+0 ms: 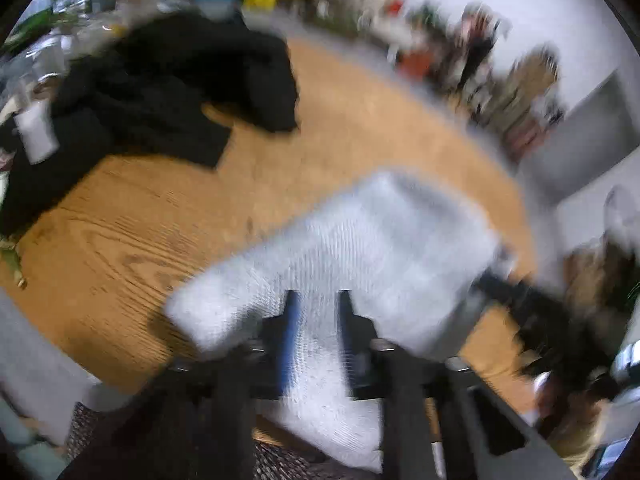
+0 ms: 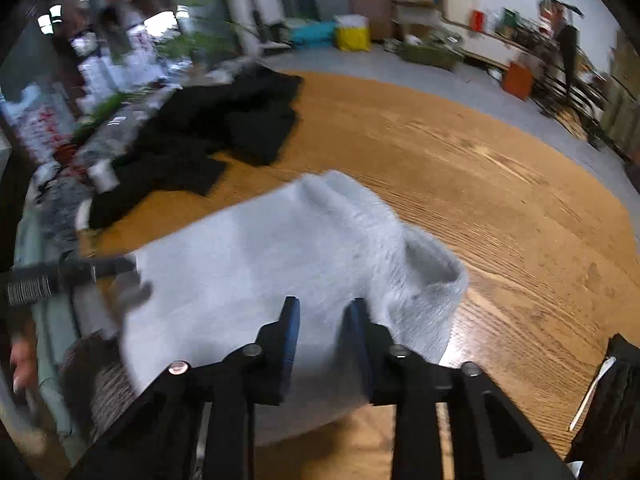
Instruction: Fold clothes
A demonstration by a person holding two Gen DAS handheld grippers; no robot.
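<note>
Two pairs of tongs work one pale grey knitted garment [image 1: 360, 256] on the wooden worktop [image 1: 132, 236]. Both views are smeared by motion blur. In the left wrist view the garment lies as a long band, its long axis running from the near edge by the left tongs [image 1: 316, 320] up and away to the right, where the other tool's dark tip meets its far corner. Fabric fills the gap between the left tongs' blue-padded fingers, which stand a narrow way apart; whether they pinch it I cannot tell. In the right wrist view the garment [image 2: 280, 248] spreads broadside, its right end curled up into an open fold. The right tongs [image 2: 324, 320] also stand narrowly parted with cloth between them, grip unclear. Black clothes [image 2: 208, 128] lie heaped at the worktop's far left, well apart from the grey piece.
</note>
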